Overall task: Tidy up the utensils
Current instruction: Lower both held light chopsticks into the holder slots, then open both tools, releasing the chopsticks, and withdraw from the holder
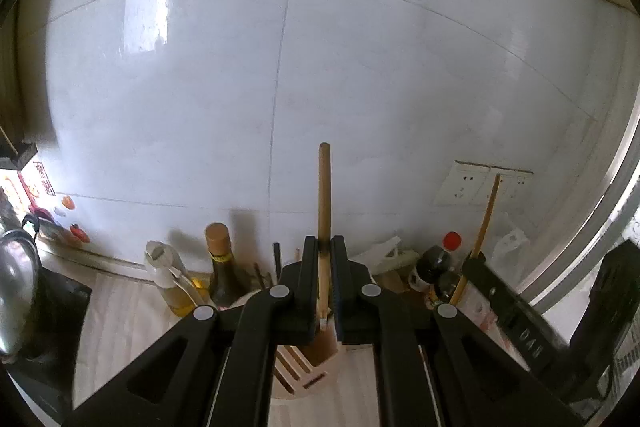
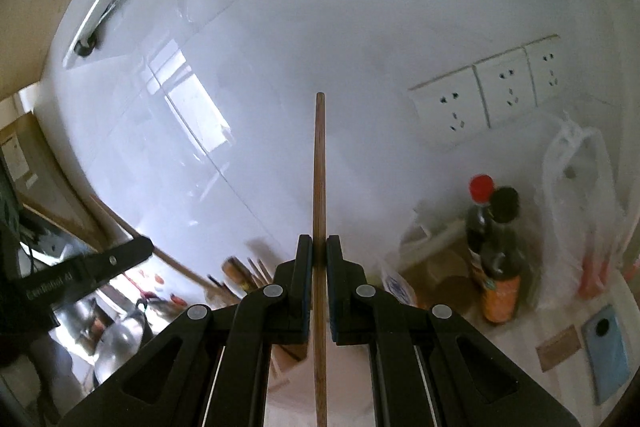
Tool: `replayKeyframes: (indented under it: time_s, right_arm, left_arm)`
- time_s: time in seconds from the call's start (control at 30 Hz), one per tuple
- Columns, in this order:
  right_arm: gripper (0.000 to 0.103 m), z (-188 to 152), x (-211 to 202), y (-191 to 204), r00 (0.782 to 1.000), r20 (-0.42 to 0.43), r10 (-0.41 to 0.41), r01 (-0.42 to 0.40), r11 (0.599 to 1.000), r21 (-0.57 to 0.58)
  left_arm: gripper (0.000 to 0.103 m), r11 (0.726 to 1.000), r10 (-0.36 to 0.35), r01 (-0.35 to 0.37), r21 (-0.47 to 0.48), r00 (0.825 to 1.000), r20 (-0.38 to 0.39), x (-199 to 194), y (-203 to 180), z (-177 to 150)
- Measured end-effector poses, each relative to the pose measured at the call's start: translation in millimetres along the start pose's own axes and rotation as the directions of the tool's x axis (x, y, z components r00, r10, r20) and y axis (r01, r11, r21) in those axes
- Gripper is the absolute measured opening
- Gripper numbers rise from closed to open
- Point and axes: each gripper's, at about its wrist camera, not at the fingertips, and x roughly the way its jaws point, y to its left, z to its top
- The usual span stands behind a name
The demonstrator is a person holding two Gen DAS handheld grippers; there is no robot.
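Note:
My left gripper [image 1: 324, 247] is shut on a wooden spatula [image 1: 324, 195], handle pointing up, its flat head down by a slotted wooden utensil block [image 1: 308, 375]. My right gripper [image 2: 319, 247] is shut on a thin wooden stick [image 2: 319, 167] that stands upright between the jaws. In the left wrist view the right gripper [image 1: 476, 263] shows at the right with its stick [image 1: 486, 215]. In the right wrist view the left gripper [image 2: 136, 247] shows at the left with the spatula handle [image 2: 132, 231]. A holder with several wooden utensils [image 2: 248, 275] stands behind.
Oil and sauce bottles [image 1: 218, 263] stand against the white tiled wall [image 1: 280, 67]. Dark sauce bottles [image 2: 498, 251], a plastic bag [image 2: 584, 219], a blue phone [image 2: 610, 351] and wall sockets [image 2: 480, 95] are at the right. A kettle [image 1: 16, 287] and pots are at the left.

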Motion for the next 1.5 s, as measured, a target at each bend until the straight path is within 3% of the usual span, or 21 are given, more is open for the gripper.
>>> replayKeyframes:
  time_s: [0.3, 0.6, 0.9, 1.17, 1.33, 1.43, 1.5]
  right_arm:
    - [0.007, 13, 34, 22, 0.999, 0.050, 0.021, -0.020, 1.000, -0.024]
    - [0.007, -16, 68, 30, 0.995, 0.093, 0.027, -0.025, 0.999, -0.024]
    - [0.007, -41, 75, 25, 0.987, 0.160, 0.007, -0.005, 1.000, -0.008]
    - [0.007, -59, 72, 20, 0.990, 0.140, 0.002, -0.001, 1.000, -0.006]
    - [0.008, -63, 77, 20, 0.997, 0.070, 0.029, -0.028, 0.999, -0.026]
    - [0.010, -63, 76, 18, 0.999, 0.018, 0.039, -0.039, 0.999, -0.020]
    - [0.024, -63, 69, 17, 0.999, 0.004, 0.035, -0.035, 0.999, -0.023]
  left_arm:
    - [0.004, 1.000, 0.000, 0.001, 0.011, 0.999, -0.042, 19, 11, -3]
    - [0.004, 1.000, 0.012, -0.013, -0.006, 0.995, -0.099, 39, 28, -11]
    - [0.004, 1.000, 0.023, -0.025, -0.013, 0.990, -0.139, 53, 35, -20]
    - [0.004, 0.999, 0.028, -0.031, -0.013, 0.986, -0.163, 60, 39, -26]
    - [0.006, 0.999, 0.018, -0.024, -0.033, 0.985, -0.174, 58, 41, -26]
    - [0.016, 0.998, 0.035, -0.043, -0.045, 0.986, -0.163, 49, 41, -24]
    - [0.051, 0.996, 0.076, -0.082, -0.040, 0.986, -0.147, 41, 42, -23]
